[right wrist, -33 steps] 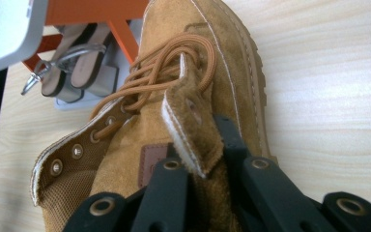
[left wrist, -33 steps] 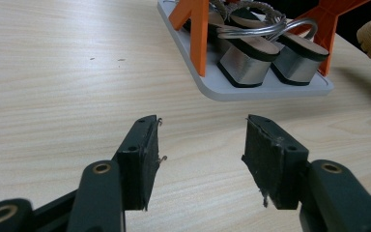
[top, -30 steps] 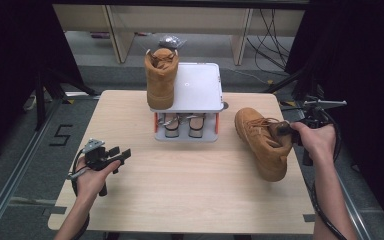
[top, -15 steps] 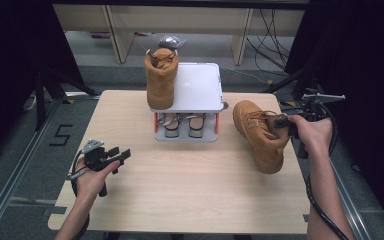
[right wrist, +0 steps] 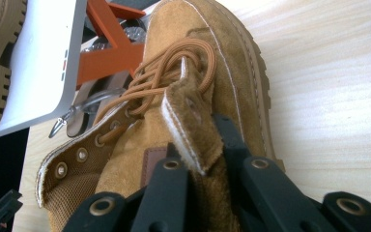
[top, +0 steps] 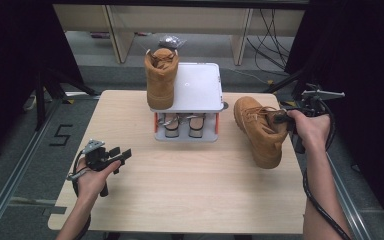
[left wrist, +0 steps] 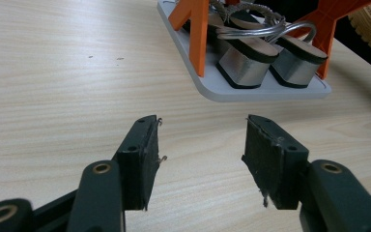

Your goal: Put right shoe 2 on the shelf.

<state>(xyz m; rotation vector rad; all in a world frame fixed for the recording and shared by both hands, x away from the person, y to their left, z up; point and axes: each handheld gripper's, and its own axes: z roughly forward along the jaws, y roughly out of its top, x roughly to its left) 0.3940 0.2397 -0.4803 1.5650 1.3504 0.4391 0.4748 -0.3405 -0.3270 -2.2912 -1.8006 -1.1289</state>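
Observation:
A tan suede boot (top: pixel 260 127) hangs tilted over the right side of the table, toe toward the rack. My right gripper (top: pixel 283 118) is shut on its ankle collar; in the right gripper view the black jaws pinch the collar flap of the boot (right wrist: pixel 188 116) near the laces. The matching boot (top: pixel 161 79) stands upright on the left of the white top shelf (top: pixel 200 85) of a small rack. My left gripper (top: pixel 121 156) rests low at the front left, open, with bare wood between its pads (left wrist: pixel 142 159).
The rack has orange legs (left wrist: pixel 195 29) and a grey base tray (left wrist: pixel 222 89) holding a pair of silver-heeled sandals (left wrist: pixel 265 60). Wooden table (top: pixel 190 195) has free room at the front centre. Shelving and cables stand behind; dark curtains flank both sides.
The right gripper has lifted the boot and carried it slightly left and toward the rack. The left gripper has stayed where it was.

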